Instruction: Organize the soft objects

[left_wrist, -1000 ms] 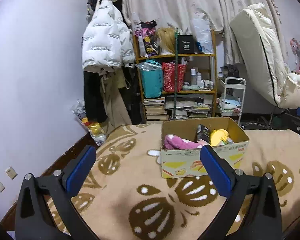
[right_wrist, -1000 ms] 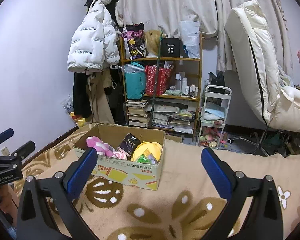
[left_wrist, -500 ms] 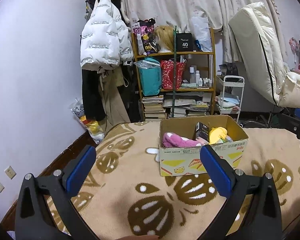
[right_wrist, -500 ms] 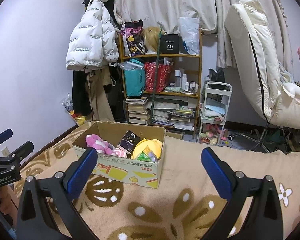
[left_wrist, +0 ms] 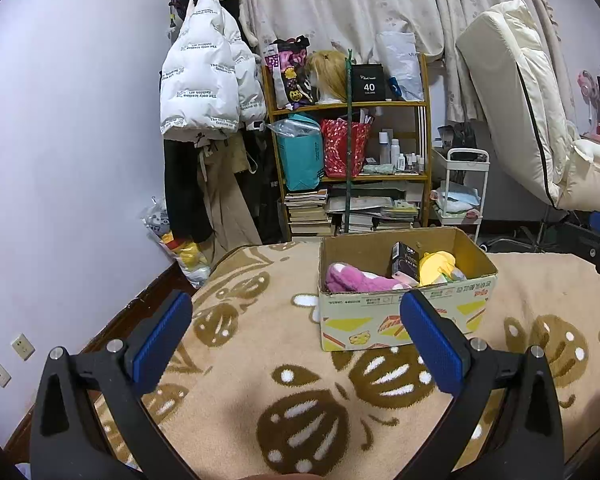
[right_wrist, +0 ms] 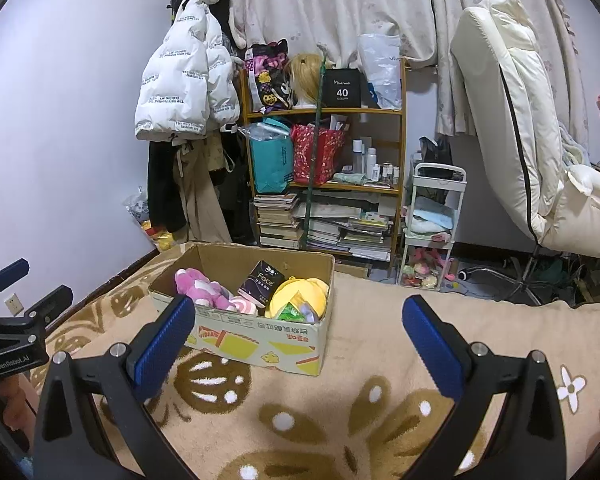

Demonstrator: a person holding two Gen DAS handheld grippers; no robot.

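Far left: pale lilac wall [left_wrist: 68, 128] w/ sockets low down. White puffer jacket [left_wrist: 204, 92] hangs over dark coats; toy-filled bags on the floor below. Centre back: wooden shelf unit [right_wrist: 324, 184] w/ teal & red bags, bottles, stacked books; curtain [right_wrist: 340, 4] behind. Beige blanket [left_wrist: 260, 364] w/ brown ladybird pattern covers the bed. Cardboard box [left_wrist: 404, 312] sits on it, holding pink plush [left_wrist: 356, 280], black pack [right_wrist: 262, 282], yellow plush [right_wrist: 300, 294]. Left tool [left_wrist: 296, 340] spread wide, empty. Right tool [right_wrist: 298, 344] also spread, nothing gripped. Right: white trolley [right_wrist: 432, 224], cream padded chair [right_wrist: 524, 120].
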